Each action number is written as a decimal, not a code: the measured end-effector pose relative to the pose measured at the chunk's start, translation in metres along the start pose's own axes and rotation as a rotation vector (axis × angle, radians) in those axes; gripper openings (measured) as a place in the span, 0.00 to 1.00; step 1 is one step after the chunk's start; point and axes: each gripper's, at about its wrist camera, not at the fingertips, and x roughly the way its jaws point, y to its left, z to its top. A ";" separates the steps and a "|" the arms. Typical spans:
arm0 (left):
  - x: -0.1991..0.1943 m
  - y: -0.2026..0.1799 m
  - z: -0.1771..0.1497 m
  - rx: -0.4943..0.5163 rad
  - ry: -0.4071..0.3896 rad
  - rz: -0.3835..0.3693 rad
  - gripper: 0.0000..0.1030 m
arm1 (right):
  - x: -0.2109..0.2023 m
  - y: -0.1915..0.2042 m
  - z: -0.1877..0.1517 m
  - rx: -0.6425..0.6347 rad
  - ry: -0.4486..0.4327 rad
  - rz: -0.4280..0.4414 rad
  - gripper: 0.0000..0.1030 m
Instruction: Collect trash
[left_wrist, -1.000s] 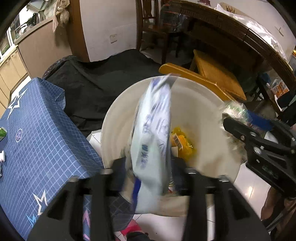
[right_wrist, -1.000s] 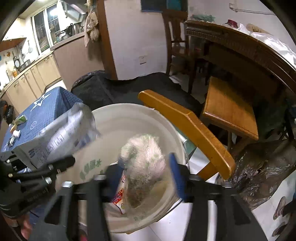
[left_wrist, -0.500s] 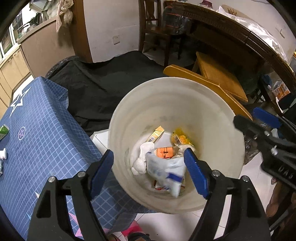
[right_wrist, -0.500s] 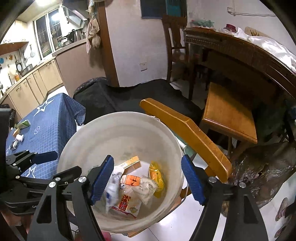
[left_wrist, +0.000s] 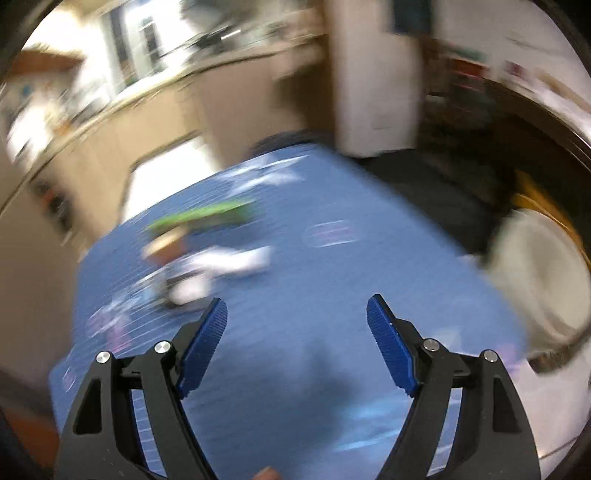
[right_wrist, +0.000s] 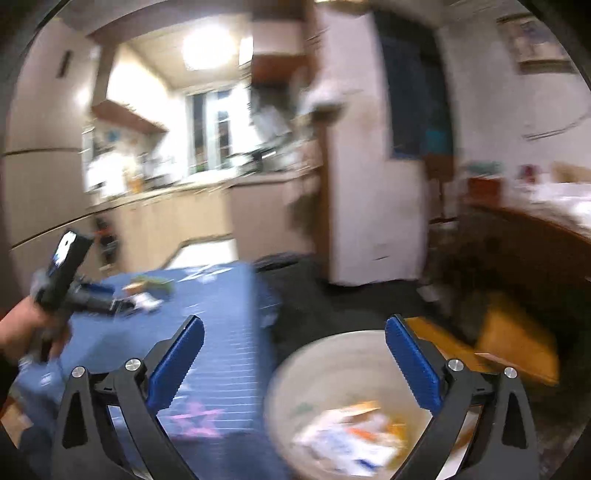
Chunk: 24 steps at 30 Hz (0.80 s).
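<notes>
Left tool (left_wrist: 296, 312) wide open, empty, over blue table (left_wrist: 332, 277) w/ blurred litter (left_wrist: 207, 240); right tool (right_wrist: 294, 334) wide open, empty, above bin (right_wrist: 280, 387) holding wrappers (right_wrist: 351, 435).

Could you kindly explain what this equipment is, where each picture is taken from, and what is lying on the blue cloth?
A person holds a two-fingered grabbing tool in each hand; each carries a camera looking along its fingers. One view is from the left gripper, the other from the right gripper. Both have jaws open, holding nothing. On the blue tablecloth lie blurred scraps: something green and something white. The right view looks down into a pale bucket with wrappers inside, and shows the left hand gripping its tool.
</notes>
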 end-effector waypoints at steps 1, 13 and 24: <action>0.003 0.041 -0.002 -0.068 0.021 0.026 0.73 | 0.011 0.010 0.003 -0.017 0.021 0.042 0.95; 0.023 0.225 -0.041 -0.342 0.059 0.045 0.73 | 0.353 0.239 0.097 -0.169 0.484 0.410 0.64; 0.035 0.249 -0.086 -0.399 0.026 -0.071 0.73 | 0.569 0.361 0.091 -0.265 0.743 0.327 0.65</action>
